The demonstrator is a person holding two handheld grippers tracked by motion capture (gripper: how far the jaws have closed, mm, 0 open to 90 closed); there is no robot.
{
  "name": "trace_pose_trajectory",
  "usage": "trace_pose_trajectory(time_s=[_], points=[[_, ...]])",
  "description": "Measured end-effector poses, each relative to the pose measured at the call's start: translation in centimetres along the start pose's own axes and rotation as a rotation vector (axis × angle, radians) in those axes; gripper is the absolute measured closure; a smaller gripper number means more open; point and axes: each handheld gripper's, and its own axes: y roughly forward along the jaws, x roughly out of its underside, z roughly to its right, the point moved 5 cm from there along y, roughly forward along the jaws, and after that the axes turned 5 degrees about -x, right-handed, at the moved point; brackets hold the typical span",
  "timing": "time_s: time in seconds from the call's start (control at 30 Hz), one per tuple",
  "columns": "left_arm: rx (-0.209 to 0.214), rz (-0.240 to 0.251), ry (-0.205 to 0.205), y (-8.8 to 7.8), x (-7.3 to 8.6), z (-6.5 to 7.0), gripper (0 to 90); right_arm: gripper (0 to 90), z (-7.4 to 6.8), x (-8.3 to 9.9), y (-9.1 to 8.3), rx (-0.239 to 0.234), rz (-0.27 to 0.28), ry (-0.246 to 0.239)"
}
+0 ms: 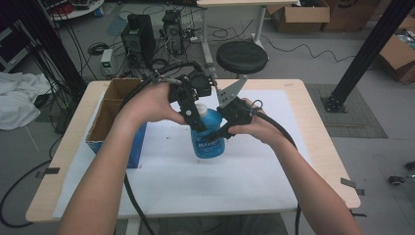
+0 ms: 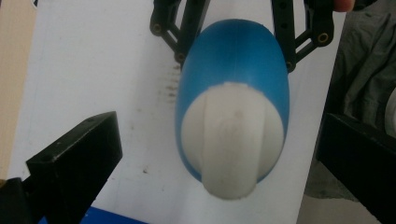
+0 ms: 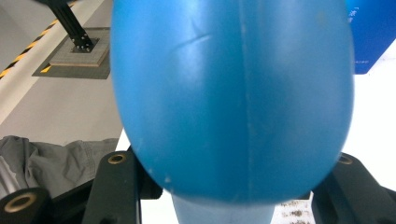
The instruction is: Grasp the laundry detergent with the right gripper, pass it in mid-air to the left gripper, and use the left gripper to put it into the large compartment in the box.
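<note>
The blue bottle stands upright mid-tabletop, clamped low by the right tool. The left tool hovers over the white cap, jaws apart. Judged next: centre on the cap, close squarely, and keep the body steady.

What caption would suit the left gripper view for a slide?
Looking down on a blue bottle with its white cap, open left gripper around it.

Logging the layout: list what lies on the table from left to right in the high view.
Open cardboard box → left tongs → blue bottle → right tongs.
</note>
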Motion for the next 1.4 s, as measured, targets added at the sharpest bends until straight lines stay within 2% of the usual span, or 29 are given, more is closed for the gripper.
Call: trace_pose_trajectory(time_s=[0.13,0.27,0.3,0.57,0.8,0.93,1.1,1.4], points=[[-0.005,-0.018,0.004,0.3,-0.3,-0.1,1.6,45.7,0.0,-0.1,0.2,-0.002,0.003,-0.002],[0.015,-0.035,0.015,0.6,-0.4,0.1,7.0,45.7,0.0,-0.2,0.3,-0.004,0.003,-0.003],[0.010,-0.047,0.030,0.7,-0.4,0.0,7.7,45.7,0.0,-0.2,0.3,-0.004,0.004,-0.003],[-0.001,-0.088,0.038,1.5,-0.5,0.0,8.6,45.7,0.0,-0.2,0.2,-0.005,0.010,-0.003],[0.008,-0.089,0.046,1.6,-0.8,0.0,15.7,45.7,0.1,-0.1,0.0,-0.003,0.013,0.003],[0.005,-0.085,0.050,1.6,-1.0,0.1,16.3,45.7,0.1,0.0,-0.1,-0.003,0.013,0.003],[0.014,-0.078,0.058,1.4,-1.0,0.2,23.5,45.7,0.1,0.1,-0.2,0.001,0.013,0.007],[0.014,-0.078,0.065,1.5,-1.1,0.3,26.6,45.7,0.0,0.1,-0.2,0.001,0.013,0.009]])
